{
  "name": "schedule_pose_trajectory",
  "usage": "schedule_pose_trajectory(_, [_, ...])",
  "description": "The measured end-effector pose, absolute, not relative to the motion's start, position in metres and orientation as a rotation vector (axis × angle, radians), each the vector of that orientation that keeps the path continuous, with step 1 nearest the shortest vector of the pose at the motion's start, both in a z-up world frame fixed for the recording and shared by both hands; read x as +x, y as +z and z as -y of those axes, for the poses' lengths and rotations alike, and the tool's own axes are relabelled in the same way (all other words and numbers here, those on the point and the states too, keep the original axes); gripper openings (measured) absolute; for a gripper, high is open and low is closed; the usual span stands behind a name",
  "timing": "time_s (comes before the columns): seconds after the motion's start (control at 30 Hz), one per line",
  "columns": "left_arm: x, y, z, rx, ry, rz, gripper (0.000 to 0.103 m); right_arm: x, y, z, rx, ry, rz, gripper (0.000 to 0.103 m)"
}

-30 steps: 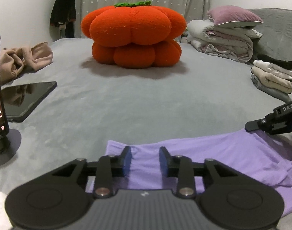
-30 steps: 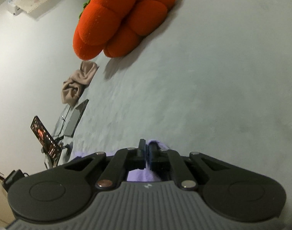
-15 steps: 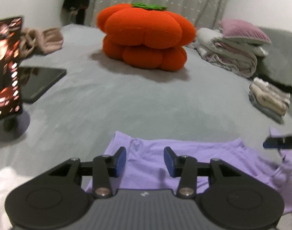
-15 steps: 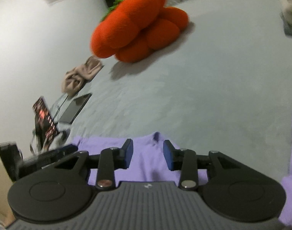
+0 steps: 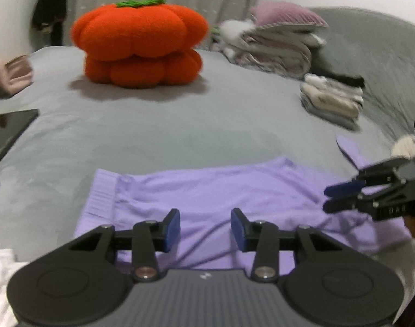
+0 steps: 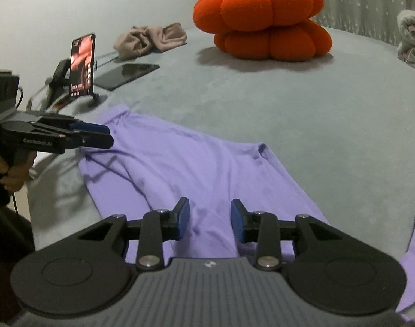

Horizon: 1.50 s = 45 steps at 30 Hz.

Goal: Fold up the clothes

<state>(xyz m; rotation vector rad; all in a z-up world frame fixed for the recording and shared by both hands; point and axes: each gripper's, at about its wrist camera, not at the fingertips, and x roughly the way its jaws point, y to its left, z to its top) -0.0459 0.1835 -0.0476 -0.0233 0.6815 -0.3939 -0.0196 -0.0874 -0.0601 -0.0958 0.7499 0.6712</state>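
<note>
Item: purple garment [image 5: 221, 196], spread flat on the grey bed [image 5: 207, 136], long axis running from my left gripper [image 5: 204, 230] across to my right gripper [image 6: 210, 222]. Both jaws spread, empty, just above the cloth; right's have just been closing. My left is nearer the waistband.

On the bed [image 5: 207, 125], a garment [image 5: 221, 196] lies before the pumpkin cushion [image 5: 139, 43], folded stack [image 5: 332, 100] right.
</note>
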Motion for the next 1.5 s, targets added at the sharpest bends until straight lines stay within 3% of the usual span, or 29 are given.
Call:
schedule_pose_trajectory(0.17, [-0.049,-0.052,-0.172,0.041,-0.424,-0.691,0.023,-0.030,-0.065,0.090,-0.153,0.690,-0.750,0.013])
schedule_pose_trajectory(0.27, [-0.054,-0.051,-0.173,0.064,-0.442,-0.679,0.007,-0.040,-0.064,0.093,-0.179,0.689,-0.729,0.009])
schedule_pose_trajectory(0.57, [-0.075,-0.041,-0.180,0.128,-0.517,-0.621,0.000,-0.060,-0.058,0.101,-0.247,0.688,-0.655,0.007])
schedule_pose_trajectory(0.9, [-0.087,-0.037,-0.186,0.160,-0.520,-0.610,0.003,-0.072,-0.055,0.101,-0.316,0.711,-0.630,0.009])
schedule_pose_trajectory(0.97, [-0.083,-0.038,-0.183,0.146,-0.509,-0.612,0.019,-0.071,-0.054,0.097,-0.316,0.715,-0.621,0.017])
schedule_pose_trajectory(1.03, [-0.080,-0.039,-0.180,0.136,-0.505,-0.607,0.034,-0.068,-0.054,0.092,-0.327,0.709,-0.614,0.018])
schedule_pose_trajectory(1.07, [-0.078,-0.039,-0.177,0.135,-0.506,-0.606,0.037,-0.065,-0.055,0.090,-0.328,0.705,-0.613,0.018])
schedule_pose_trajectory(1.4, [-0.046,-0.053,-0.149,0.102,-0.521,-0.650,0.037,-0.047,-0.060,0.068,-0.308,0.739,-0.629,0.018])
schedule_pose_trajectory(1.5, [-0.042,-0.057,-0.147,0.079,-0.539,-0.668,0.030,-0.043,-0.061,0.064,-0.296,0.752,-0.633,0.019])
